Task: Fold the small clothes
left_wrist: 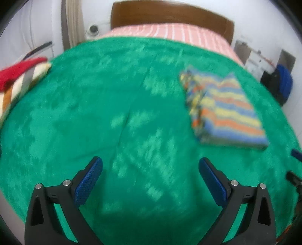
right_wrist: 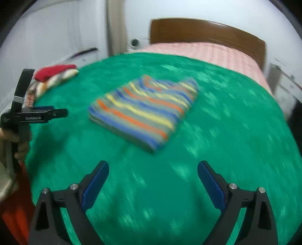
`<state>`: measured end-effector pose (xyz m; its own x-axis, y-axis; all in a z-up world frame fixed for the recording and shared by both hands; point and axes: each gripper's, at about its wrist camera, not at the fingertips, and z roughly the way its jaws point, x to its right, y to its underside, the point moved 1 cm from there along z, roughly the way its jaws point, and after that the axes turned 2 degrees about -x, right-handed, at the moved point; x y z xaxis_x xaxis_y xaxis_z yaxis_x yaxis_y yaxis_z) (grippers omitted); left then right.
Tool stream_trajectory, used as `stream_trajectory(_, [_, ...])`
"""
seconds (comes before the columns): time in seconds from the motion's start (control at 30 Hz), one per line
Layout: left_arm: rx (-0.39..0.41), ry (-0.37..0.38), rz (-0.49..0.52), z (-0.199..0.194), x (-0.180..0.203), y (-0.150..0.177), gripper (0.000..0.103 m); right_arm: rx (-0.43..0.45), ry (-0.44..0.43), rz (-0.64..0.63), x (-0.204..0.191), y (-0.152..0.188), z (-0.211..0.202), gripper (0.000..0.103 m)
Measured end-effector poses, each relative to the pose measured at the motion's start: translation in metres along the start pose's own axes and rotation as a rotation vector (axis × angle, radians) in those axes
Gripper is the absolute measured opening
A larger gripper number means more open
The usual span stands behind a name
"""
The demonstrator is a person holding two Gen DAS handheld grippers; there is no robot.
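A folded striped garment (left_wrist: 224,109) in blue, orange and yellow bands lies flat on the green blanket (left_wrist: 113,113), at the right of centre in the left wrist view and just above centre in the right wrist view. The left gripper (left_wrist: 150,178) at the bottom of its frame has its blue-padded fingers spread wide over bare blanket with nothing between them, and the right gripper (right_wrist: 153,179) is likewise spread and holds nothing, the garment lying well apart beyond its tips. A pile of clothes (right_wrist: 54,75) topped with red sits at the blanket's edge in the upper left of the right wrist view, and a pink striped sheet (left_wrist: 173,34) and brown headboard (left_wrist: 169,13) fill the top of both frames.

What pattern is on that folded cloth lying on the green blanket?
Blue, orange and yellow stripes on the folded cloth, clearest from the left wrist view.
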<state>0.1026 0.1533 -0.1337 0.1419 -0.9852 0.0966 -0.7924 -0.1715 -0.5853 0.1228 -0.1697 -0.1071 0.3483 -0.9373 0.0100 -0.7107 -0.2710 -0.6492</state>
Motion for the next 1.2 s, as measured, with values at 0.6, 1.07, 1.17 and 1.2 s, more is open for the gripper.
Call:
stream_trajectory(0.6, [0.028,-0.104,0.120,0.002,0.020,0.028,0.102,-0.047,0.072,0.142,0.031,0.063,0.016,0.103])
stream_trajectory(1.07, [-0.201,0.226,0.088,0.109,0.069,-0.145,0.102,-0.009,-0.174,0.392,0.092,-0.078,0.081,0.101])
stream_trajectory(1.17, [-0.235,0.190,0.108,0.136,0.072,-0.146,0.103,-0.060,-0.281,0.510,0.110,-0.101,0.130,0.082])
stream_trajectory(1.2, [-0.232,0.187,0.125,0.138,0.076,-0.146,0.103,-0.094,-0.350,0.563,0.114,-0.105,0.149,0.076])
